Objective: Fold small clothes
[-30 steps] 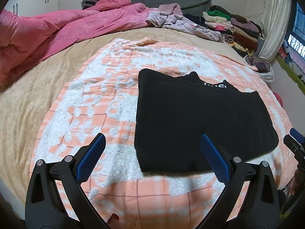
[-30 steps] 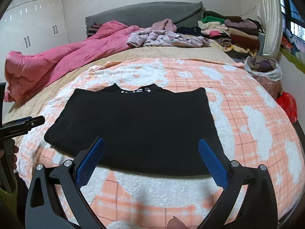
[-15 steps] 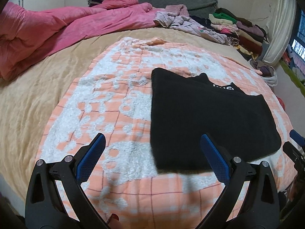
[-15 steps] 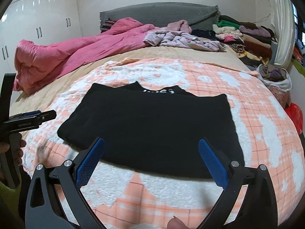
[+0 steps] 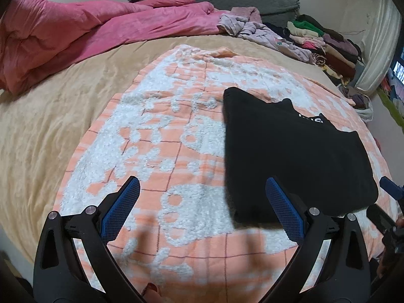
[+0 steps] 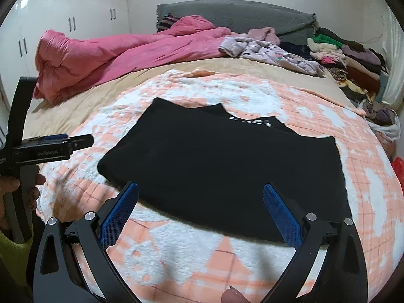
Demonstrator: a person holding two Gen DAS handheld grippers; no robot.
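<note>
A black top [image 6: 222, 161] lay flat and folded on the orange and white blanket [image 6: 252, 257] that covered the near part of the bed. White letters [image 6: 250, 121] showed at its far edge. The left gripper [image 5: 202, 203] was wide open and held nothing. It hung over the blanket, just left of the top. The right gripper [image 6: 200, 202] was wide open too, and empty, above the top's near edge. A pink quilt [image 6: 121, 53] lay bunched at the far side, beside 1 pile of clothes [image 6: 346, 58].
</note>
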